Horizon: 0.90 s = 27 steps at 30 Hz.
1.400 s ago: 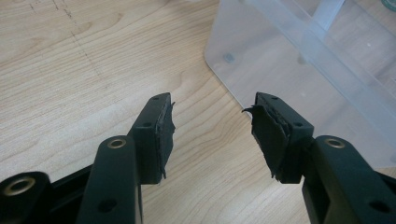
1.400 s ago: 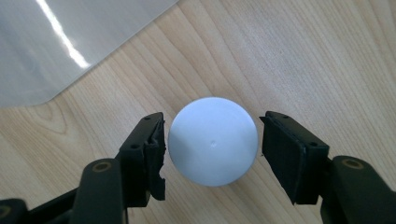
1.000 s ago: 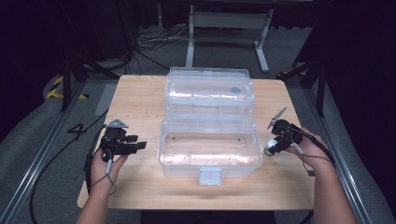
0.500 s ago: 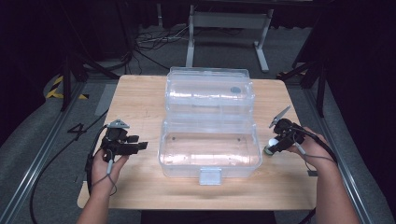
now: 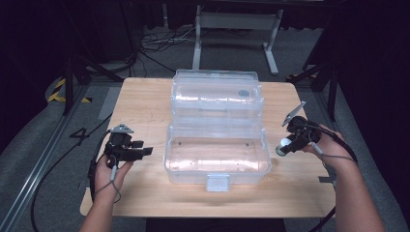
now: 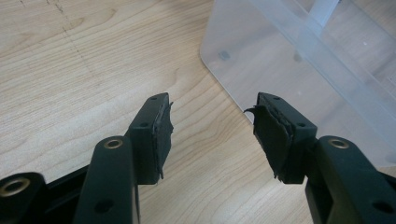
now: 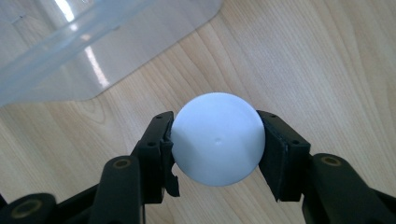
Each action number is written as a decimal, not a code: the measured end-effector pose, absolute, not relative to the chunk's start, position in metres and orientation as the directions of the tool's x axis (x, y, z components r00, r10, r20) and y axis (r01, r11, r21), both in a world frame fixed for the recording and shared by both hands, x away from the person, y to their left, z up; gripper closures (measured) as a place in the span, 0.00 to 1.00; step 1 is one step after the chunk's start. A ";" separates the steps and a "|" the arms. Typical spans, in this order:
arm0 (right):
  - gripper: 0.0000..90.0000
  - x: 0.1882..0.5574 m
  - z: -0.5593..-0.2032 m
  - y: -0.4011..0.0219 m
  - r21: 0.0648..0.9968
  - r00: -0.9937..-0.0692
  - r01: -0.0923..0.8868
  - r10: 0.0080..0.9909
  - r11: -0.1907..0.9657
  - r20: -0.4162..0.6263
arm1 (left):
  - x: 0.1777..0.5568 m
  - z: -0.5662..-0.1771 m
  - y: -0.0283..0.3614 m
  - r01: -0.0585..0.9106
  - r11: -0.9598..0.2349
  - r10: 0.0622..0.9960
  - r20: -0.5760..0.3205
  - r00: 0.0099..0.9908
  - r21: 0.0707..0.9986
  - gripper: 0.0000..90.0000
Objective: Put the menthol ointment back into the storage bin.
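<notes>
A clear plastic box [image 5: 217, 154] lies open in the middle of the wooden table, its lid [image 5: 217, 94] folded back on the far side. My right gripper [image 5: 283, 149] is just right of the box and shut on a white ball [image 7: 217, 138]; the ball [image 5: 281, 149] hangs above the table. The pads [image 7: 275, 149] press on both sides of the ball. My left gripper [image 5: 147, 151] rests left of the box, open, with nothing between its pads [image 6: 161, 135]. A corner of the box [image 6: 299, 60] lies just ahead of it.
A latch tab [image 5: 217, 182] sticks out from the box's near wall. The wooden table [image 5: 145, 106] has bare room on both sides of the box. A metal stand [image 5: 237, 29] and cables lie on the floor beyond the far edge.
My right gripper has risen a little with the white ball in it. The left hand has stayed where it was.
</notes>
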State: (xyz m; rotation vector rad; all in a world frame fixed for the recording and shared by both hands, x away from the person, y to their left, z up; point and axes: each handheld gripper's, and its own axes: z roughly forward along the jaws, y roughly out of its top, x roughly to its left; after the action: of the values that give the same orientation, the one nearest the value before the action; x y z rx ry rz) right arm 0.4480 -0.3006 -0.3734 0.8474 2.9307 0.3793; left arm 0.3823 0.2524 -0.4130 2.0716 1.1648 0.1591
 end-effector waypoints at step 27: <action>0.55 0.429 -0.315 -0.284 0.289 -0.905 0.398 0.425 0.871 -0.033 | 0.383 -0.414 0.256 0.692 -0.307 0.780 -0.243 0.576 0.653 0.52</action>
State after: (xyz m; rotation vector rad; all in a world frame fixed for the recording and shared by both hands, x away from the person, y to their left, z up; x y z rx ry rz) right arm 0.4290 -0.2843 -0.3147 0.6493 2.9459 0.4242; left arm 0.3832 0.2557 -0.4141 2.0669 1.1705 0.1525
